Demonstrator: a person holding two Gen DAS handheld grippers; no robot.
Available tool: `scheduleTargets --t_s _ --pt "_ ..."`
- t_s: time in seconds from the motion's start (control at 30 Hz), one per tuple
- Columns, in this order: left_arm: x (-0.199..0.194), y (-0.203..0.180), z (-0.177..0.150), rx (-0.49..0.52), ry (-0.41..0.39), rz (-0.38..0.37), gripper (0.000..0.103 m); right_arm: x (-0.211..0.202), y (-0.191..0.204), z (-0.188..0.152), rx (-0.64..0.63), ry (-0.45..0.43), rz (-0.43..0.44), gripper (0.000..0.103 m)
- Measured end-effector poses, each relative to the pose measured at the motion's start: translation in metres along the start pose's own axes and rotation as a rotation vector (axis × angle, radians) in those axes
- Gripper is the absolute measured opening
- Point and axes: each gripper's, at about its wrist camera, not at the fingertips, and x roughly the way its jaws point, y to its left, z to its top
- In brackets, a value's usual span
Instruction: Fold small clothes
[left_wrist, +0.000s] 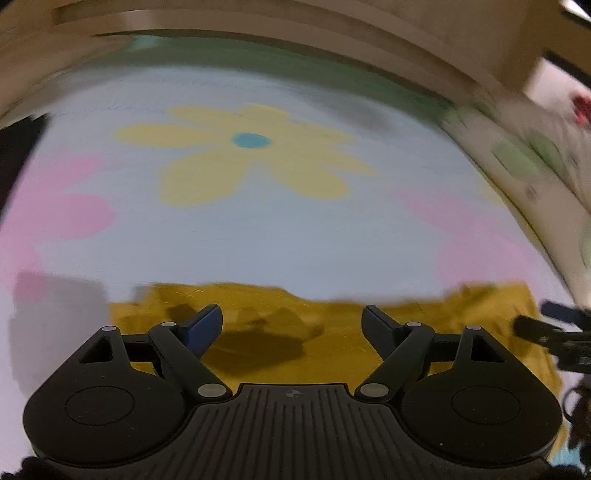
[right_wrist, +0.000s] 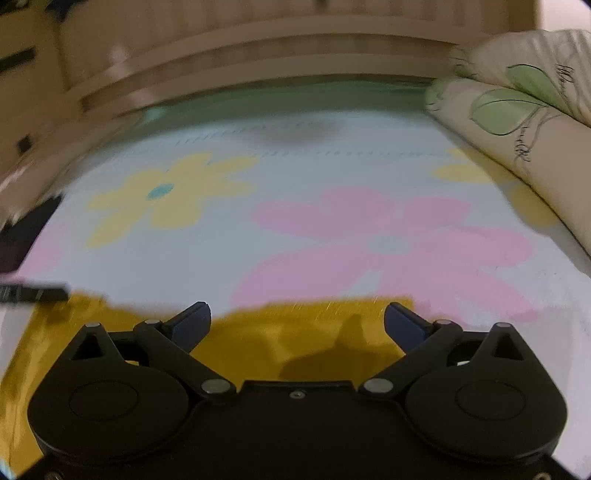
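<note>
A mustard-yellow garment (left_wrist: 325, 332) lies flat on the bed sheet (left_wrist: 280, 236), which is light blue with big flowers. My left gripper (left_wrist: 291, 317) is open and empty, hovering just above the garment's far edge. The garment also shows in the right wrist view (right_wrist: 273, 339). My right gripper (right_wrist: 297, 317) is open and empty above its far edge. The right gripper's fingers (left_wrist: 554, 325) show at the right edge of the left wrist view. The left gripper's finger (right_wrist: 33, 291) shows at the left edge of the right wrist view. Both views are motion-blurred.
A wooden headboard (right_wrist: 280, 48) runs along the far side of the bed. A cream pillow (right_wrist: 524, 107) with green leaf print lies at the right. A dark object (right_wrist: 22, 236) sits off the bed's left edge.
</note>
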Motion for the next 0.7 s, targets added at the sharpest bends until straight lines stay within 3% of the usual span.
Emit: scheduleTargets --t_s 0.1,0.27,0.43,0.6,0.7 --pt "0.002 -0.017 -0.004 0.073 0.022 -0.024 0.082 0.002 0.015 -0.013 -0.067 0.034 0.005 0.101" --pt "0.018 -0.032 -0.011 0.151 0.123 -0.133 0.082 0.016 0.029 -0.019 -0.107 0.051 0.009 0.101" --pt "0.037 -0.025 -0.013 0.116 0.074 -0.020 0.082 0.038 0.040 -0.006 -0.128 0.041 -0.018 0.103" --pt "0.041 -0.001 -0.003 -0.035 -0.029 0.106 0.082 0.056 0.039 0.011 -0.075 0.065 -0.054 0.103" --pt "0.034 0.016 0.004 -0.121 -0.067 0.158 0.082 0.049 0.031 0.018 -0.029 0.036 -0.061 0.103"
